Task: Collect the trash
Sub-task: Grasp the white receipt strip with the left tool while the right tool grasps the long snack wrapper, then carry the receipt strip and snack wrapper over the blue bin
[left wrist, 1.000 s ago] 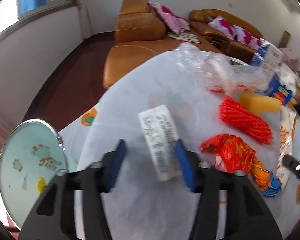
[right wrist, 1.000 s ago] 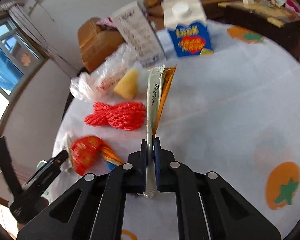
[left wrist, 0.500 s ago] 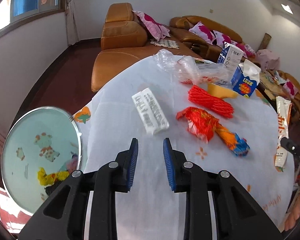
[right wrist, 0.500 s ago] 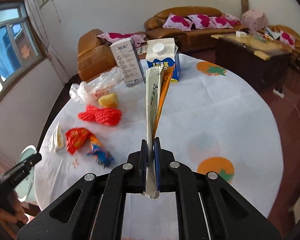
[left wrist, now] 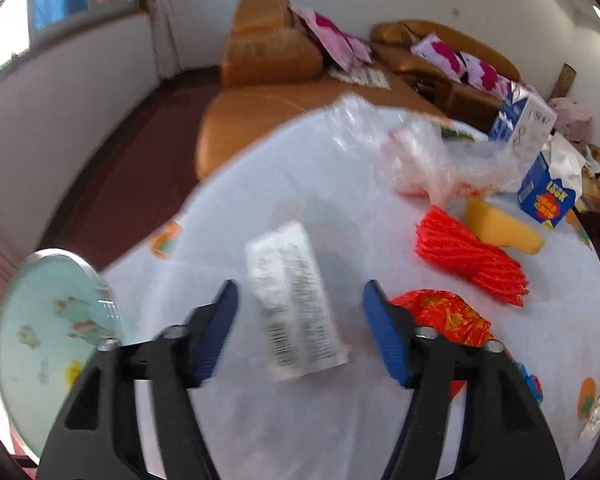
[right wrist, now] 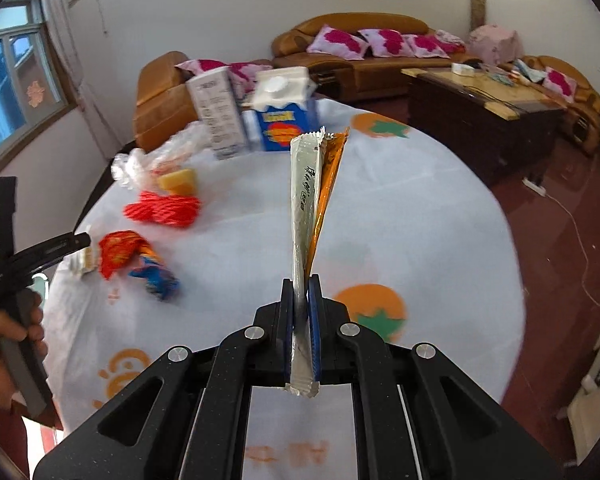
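Observation:
My left gripper (left wrist: 300, 300) is open and hangs over a white printed wrapper (left wrist: 296, 304) that lies flat on the table between its fingers. My right gripper (right wrist: 301, 304) is shut on a silver and orange snack wrapper (right wrist: 312, 196) and holds it upright above the table. On the white tablecloth (right wrist: 400, 208) lie a red and blue crumpled wrapper (right wrist: 134, 256), a red mesh net (left wrist: 470, 256), a yellow sponge (left wrist: 500, 230) and a clear plastic bag (left wrist: 420, 156). The left gripper also shows at the left edge of the right wrist view (right wrist: 60, 246).
Two cartons, a blue one (right wrist: 284, 120) and a white one (right wrist: 218, 114), stand at the table's far edge. A round pale-green lidded bin (left wrist: 48, 332) sits beside the table on the left. Orange sofas (left wrist: 268, 56) and a dark coffee table (right wrist: 484, 116) stand beyond.
My left gripper has opened wide and moved forward over the white wrapper. My right gripper has kept its hold on the snack wrapper and has drawn back a little from the table.

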A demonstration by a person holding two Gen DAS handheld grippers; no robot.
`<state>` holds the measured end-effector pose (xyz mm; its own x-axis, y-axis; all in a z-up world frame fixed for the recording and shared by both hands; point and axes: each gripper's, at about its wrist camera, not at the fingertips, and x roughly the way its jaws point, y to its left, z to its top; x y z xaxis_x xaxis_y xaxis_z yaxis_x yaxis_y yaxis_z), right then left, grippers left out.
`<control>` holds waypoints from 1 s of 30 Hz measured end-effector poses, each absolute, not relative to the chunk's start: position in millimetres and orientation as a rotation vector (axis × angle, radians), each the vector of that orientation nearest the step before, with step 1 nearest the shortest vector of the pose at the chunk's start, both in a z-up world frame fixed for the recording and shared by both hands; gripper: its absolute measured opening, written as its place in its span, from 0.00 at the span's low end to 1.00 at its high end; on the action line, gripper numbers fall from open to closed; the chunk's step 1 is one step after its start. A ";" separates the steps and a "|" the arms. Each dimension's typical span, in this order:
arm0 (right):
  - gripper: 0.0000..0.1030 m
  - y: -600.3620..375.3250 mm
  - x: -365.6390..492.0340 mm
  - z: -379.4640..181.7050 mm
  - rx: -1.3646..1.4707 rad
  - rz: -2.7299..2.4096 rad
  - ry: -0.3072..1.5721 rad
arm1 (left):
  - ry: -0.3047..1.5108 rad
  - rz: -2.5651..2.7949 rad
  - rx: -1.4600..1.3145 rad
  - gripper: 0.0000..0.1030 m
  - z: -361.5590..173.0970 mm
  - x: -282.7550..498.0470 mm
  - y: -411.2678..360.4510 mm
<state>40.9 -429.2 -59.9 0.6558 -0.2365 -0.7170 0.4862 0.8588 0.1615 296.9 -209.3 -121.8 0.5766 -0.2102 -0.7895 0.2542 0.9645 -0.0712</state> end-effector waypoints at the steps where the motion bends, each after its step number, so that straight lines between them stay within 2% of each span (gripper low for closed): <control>1: 0.08 -431.6 39.3 -60.4 0.359 -0.425 0.754 | 0.897 -0.261 0.083 0.37 -123.9 295.7 -214.3; 2: 0.08 -434.8 36.7 -61.2 0.362 -0.432 0.757 | 0.892 -0.276 0.104 0.32 -123.9 293.5 -217.0; 6: 0.08 -435.5 33.4 -60.5 0.363 -0.432 0.750 | 0.858 -0.294 0.128 0.31 -116.3 275.3 -213.1; 17: 0.08 -347.9 67.5 -39.4 0.301 -0.200 0.707 | 0.764 -0.218 0.150 0.31 -79.8 203.6 -138.0; 30: 0.08 -236.6 102.1 -30.0 0.224 0.048 0.727 | 0.763 -0.102 0.079 0.31 -76.7 172.9 -52.0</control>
<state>102.1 -236.6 -30.0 0.7469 0.1213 -0.6538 0.0339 0.9750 0.2196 172.9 -52.0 -76.7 0.7185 -0.0631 -0.6927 0.1204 0.9921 0.0344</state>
